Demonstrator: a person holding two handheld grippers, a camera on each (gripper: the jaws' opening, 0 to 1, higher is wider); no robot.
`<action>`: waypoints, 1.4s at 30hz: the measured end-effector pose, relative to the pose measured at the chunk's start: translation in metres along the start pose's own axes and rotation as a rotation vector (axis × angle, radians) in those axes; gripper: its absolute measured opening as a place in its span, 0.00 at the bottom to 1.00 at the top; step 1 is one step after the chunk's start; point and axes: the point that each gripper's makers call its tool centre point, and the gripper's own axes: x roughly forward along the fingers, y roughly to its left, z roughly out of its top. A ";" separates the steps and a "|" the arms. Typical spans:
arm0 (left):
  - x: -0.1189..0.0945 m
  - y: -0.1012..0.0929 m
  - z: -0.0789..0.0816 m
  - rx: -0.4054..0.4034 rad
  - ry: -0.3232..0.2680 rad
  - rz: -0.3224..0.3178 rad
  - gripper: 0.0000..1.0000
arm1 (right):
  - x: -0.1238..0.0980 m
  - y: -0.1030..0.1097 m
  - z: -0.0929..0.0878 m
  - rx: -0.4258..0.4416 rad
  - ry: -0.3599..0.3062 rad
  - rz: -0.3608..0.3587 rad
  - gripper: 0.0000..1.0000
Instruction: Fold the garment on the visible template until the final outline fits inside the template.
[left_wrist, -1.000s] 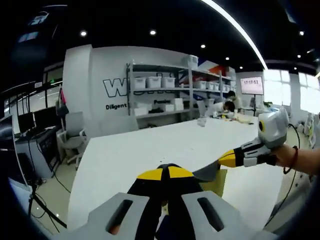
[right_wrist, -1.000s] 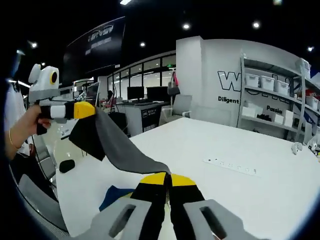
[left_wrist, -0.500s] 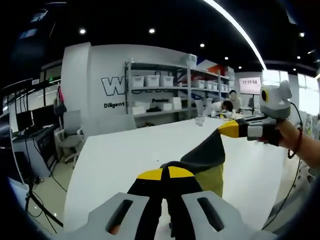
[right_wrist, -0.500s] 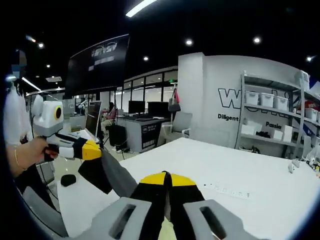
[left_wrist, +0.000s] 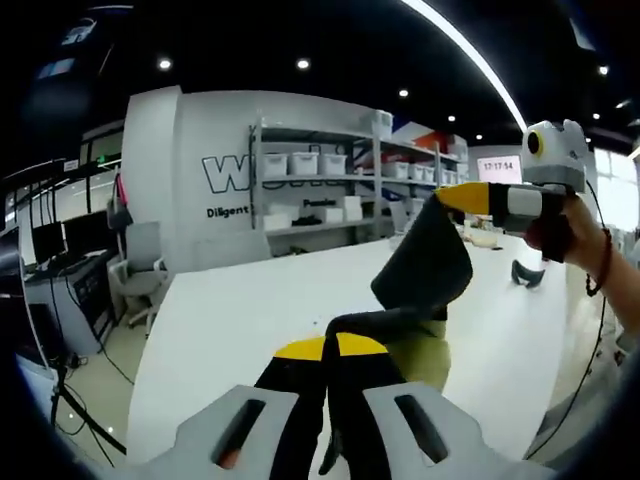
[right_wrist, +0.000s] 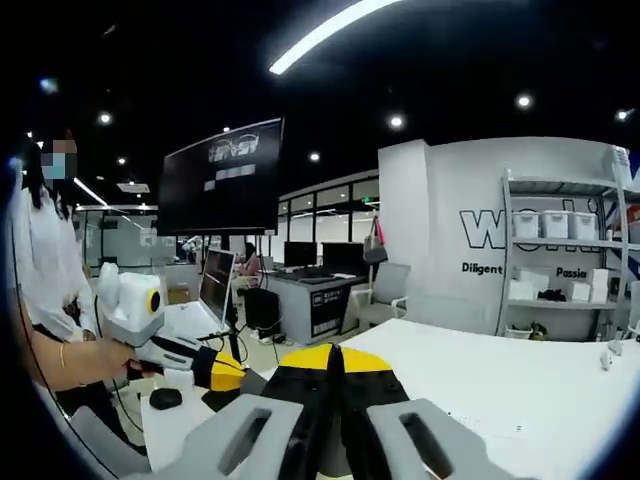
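A dark grey garment (left_wrist: 425, 262) hangs in the air above the white table (left_wrist: 240, 310), stretched between both grippers. My left gripper (left_wrist: 335, 347) is shut on one part of it, low in the left gripper view. My right gripper (left_wrist: 452, 197), held in a hand, is shut on another part, higher and to the right. Below the cloth shows an olive-yellow patch (left_wrist: 420, 362); I cannot tell whether it is garment or template. In the right gripper view my right gripper (right_wrist: 335, 357) is shut, with the left gripper (right_wrist: 226, 373) close at its left and dark garment (right_wrist: 222, 398) beneath.
Shelves with white bins (left_wrist: 310, 165) line the far wall, with an office chair (left_wrist: 140, 270) at the table's left end. A small dark object (left_wrist: 527, 272) lies on the table at far right. A large screen (right_wrist: 220, 178) and desks (right_wrist: 300, 300) stand beyond the table.
My right gripper has risen with its part of the garment, so the cloth now hangs steeply from it. The right gripper view has tilted upward and come nearer the left gripper.
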 end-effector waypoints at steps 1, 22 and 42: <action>0.000 0.000 -0.001 0.000 0.006 0.001 0.00 | 0.003 0.003 -0.002 0.000 0.007 0.007 0.00; 0.005 -0.047 -0.012 0.024 0.012 -0.184 0.38 | 0.029 0.047 -0.055 0.055 0.134 0.164 0.00; 0.013 -0.029 -0.043 0.128 0.103 -0.091 0.01 | 0.028 0.065 -0.095 0.108 0.178 0.230 0.00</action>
